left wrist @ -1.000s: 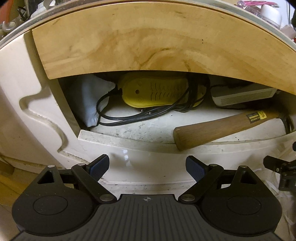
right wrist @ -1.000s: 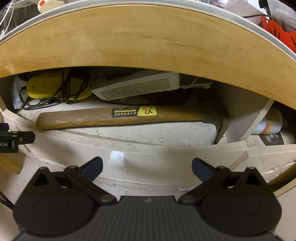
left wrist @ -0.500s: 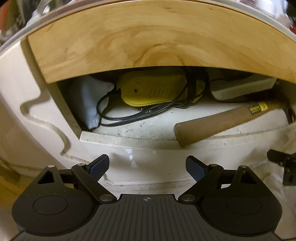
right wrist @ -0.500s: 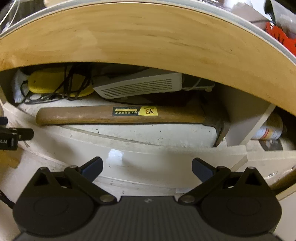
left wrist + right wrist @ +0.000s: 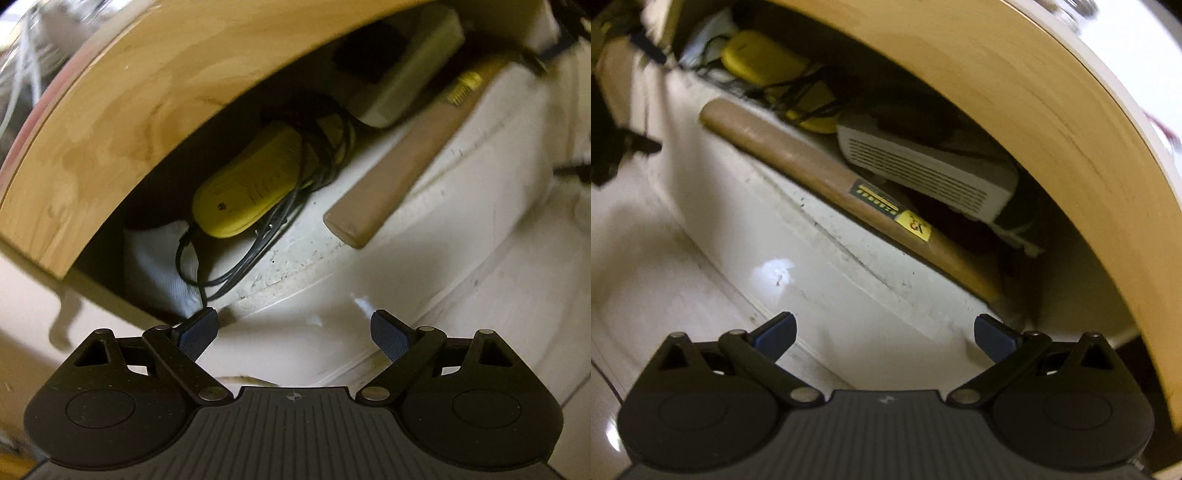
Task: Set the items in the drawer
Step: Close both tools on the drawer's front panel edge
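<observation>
Seen from the left wrist camera, the open white drawer [image 5: 369,266] runs diagonally across the frame under a pale wooden tabletop [image 5: 122,122], both views tilted and motion-blurred. Inside, from lower left to upper right, lie a white cloth [image 5: 159,266], a yellow device [image 5: 247,199] wrapped in black cord [image 5: 258,247], a wooden-handled hammer [image 5: 399,170] and a white vented box [image 5: 410,70]. The left gripper [image 5: 295,332] hovers at the bottom centre of the frame, just outside the drawer's front wall, jaws spread wide and holding nothing. In the right wrist view, the hammer [image 5: 820,177] slants from upper left to lower right, a yellow label on its handle, with the white vented box [image 5: 923,170] just behind it. The right gripper [image 5: 884,334], likewise spread and empty, sits at the bottom centre before the drawer front [image 5: 701,266].
</observation>
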A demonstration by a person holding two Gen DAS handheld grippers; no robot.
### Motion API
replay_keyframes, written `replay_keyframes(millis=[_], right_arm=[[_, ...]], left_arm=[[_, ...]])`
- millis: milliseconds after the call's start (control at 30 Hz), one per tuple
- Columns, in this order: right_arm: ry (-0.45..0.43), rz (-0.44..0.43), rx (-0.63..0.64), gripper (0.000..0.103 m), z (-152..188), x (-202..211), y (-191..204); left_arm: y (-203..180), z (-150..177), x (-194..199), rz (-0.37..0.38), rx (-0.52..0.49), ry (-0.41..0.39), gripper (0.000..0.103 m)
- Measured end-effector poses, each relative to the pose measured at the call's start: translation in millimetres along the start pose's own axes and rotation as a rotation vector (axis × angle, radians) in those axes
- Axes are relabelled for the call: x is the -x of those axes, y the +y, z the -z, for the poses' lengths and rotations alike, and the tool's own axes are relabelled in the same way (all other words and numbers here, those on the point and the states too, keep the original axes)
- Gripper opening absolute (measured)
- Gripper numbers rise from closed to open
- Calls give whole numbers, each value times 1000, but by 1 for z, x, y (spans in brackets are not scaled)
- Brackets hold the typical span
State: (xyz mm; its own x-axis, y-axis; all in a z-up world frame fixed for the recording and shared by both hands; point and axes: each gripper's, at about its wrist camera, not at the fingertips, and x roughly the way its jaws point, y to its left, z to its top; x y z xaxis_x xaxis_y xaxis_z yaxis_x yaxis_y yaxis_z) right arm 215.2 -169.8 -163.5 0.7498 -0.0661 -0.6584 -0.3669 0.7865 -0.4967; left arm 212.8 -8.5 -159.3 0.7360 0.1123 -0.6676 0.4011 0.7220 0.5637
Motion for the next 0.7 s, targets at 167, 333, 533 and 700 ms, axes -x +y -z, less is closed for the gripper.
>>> replay_keyframes(millis=[167,333,533,700], right_arm=[[0,19,121,103,4,-5,3],[12,23,239,98,9,-12,5],[32,17,292,91,12,-18,4],[55,18,286,58,14,-20,1]], left_arm=[[-12,2,-5,-18,-166,-10,91],[-21,3,-14,-22,-290,5,91],[-18,3,-20,-41,-333,13,82],[-17,4,-18,-78,-369,-3,54]])
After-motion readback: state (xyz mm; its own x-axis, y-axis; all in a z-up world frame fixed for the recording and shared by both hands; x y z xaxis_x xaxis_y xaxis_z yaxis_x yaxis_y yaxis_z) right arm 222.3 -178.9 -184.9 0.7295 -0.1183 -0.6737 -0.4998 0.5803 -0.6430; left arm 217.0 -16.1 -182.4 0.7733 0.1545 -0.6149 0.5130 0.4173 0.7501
